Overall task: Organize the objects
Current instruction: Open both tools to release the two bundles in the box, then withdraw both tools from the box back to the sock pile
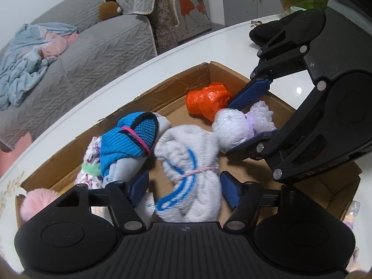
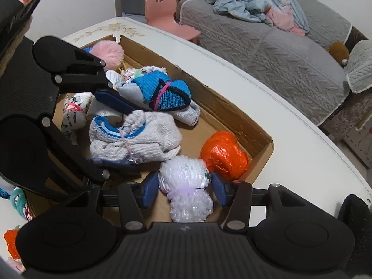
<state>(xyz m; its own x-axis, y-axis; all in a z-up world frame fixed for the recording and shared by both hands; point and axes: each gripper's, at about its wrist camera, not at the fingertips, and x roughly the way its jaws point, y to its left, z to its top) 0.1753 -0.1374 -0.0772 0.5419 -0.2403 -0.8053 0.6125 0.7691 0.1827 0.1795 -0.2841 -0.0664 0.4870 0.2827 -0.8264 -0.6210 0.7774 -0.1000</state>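
Observation:
An open cardboard box [image 1: 162,93] on the white table holds several tied bundles. A white sock bundle with blue stripes [image 1: 186,162] lies on the box floor between the pads of my left gripper [image 1: 184,190], which is open with a gap on each side. A bubble-wrap bundle [image 2: 186,176] stands between the pads of my right gripper [image 2: 184,190]; the pads sit close beside it without squeezing it. An orange plastic bundle [image 2: 223,155] lies just right of it in the box corner. A blue knit bundle [image 1: 125,139] rests to the left of the sock.
A pink pompom [image 2: 109,51] and a floral cloth bundle [image 2: 74,109] fill the box's far left end. Loose items, one teal [image 2: 18,200] and one orange [image 2: 11,241], lie outside the box. A black object [image 1: 258,34] sits on the table [image 1: 232,41]. A grey sofa [image 2: 279,53] stands beyond.

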